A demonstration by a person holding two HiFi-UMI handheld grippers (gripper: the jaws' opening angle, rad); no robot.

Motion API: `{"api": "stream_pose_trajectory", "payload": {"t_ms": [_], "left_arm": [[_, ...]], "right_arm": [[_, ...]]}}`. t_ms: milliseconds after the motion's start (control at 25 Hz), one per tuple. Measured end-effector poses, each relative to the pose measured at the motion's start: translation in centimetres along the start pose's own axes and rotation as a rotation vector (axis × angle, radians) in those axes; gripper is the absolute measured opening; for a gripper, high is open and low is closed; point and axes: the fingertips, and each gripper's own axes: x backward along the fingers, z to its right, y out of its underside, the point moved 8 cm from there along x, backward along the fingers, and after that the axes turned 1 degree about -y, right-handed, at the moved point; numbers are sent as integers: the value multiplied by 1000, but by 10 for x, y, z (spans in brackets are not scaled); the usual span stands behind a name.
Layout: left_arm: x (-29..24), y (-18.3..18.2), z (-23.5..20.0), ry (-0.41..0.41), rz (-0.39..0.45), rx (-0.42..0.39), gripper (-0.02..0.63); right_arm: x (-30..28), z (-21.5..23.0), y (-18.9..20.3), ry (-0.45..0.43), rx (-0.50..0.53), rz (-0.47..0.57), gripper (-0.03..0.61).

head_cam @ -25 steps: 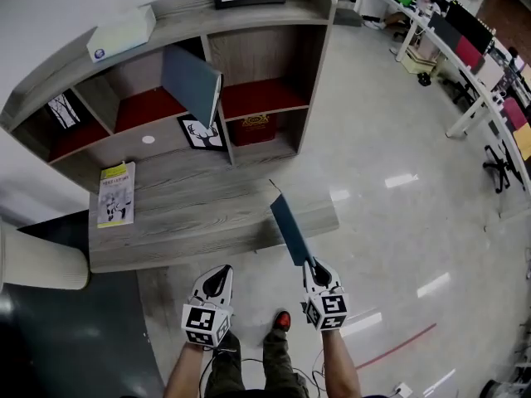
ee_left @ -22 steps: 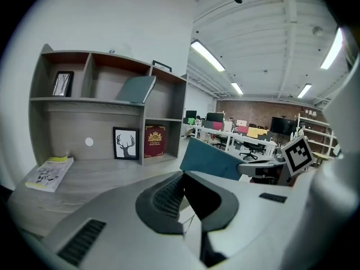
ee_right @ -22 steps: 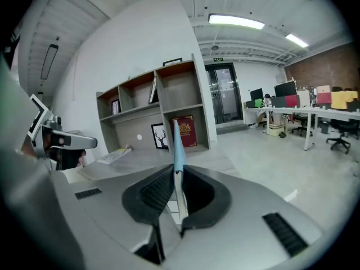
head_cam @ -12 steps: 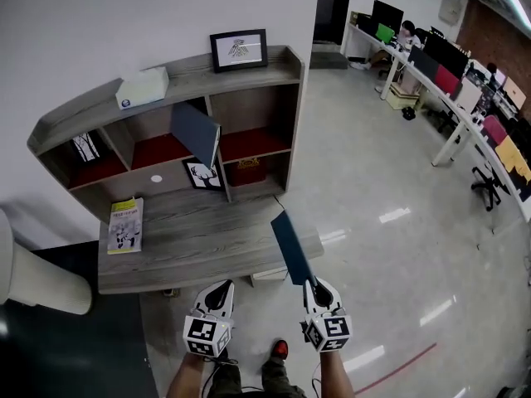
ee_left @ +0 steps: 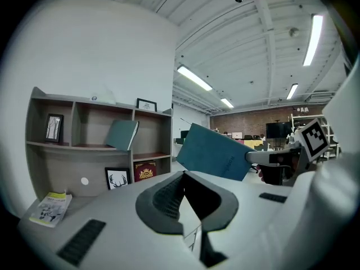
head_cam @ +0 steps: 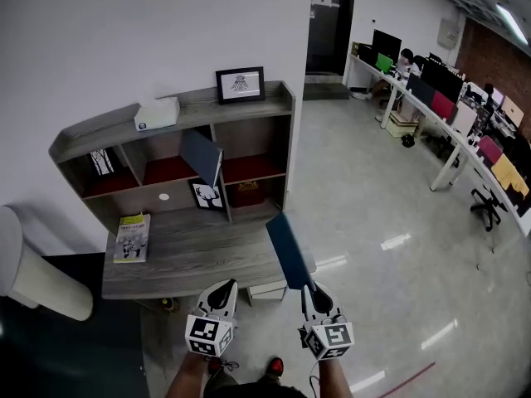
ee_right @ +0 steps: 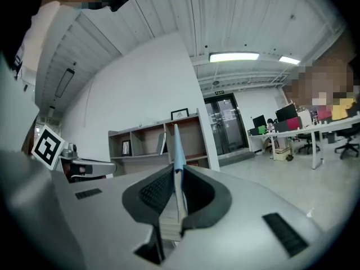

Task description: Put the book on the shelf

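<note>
Glossy office floor (head_cam: 373, 214). Left gripper (head_cam: 222, 287) clenched, jaws seemingly fully together with nothing between. Right gripper (head_cam: 309, 288) grasps the teal book (head_cam: 286, 249) by its lower edge, held tilted in the air above the bench (head_cam: 207, 259), apart from the shelf (head_cam: 286, 139). Yellow booklet (head_cam: 133, 237) lies on the bench. Second teal book (head_cam: 202, 156) leans in the shelf's upper compartments. Framed picture (head_cam: 241, 84) on top.
</note>
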Motion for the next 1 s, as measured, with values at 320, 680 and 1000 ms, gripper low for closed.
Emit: {"api": "stream_pose_trajectory", "payload": {"t_ms": [320, 680, 1000], "left_arm": [[-7, -18, 15, -33, 45, -21, 6], [-50, -36, -9, -43, 66, -33, 6], [-125, -52, -62, 17, 58, -41, 6]], "right_arm": [[0, 14, -21, -34, 7, 47, 61], [-44, 30, -31, -43, 14, 63, 61], [-124, 46, -38, -5, 7, 67, 61]]}}
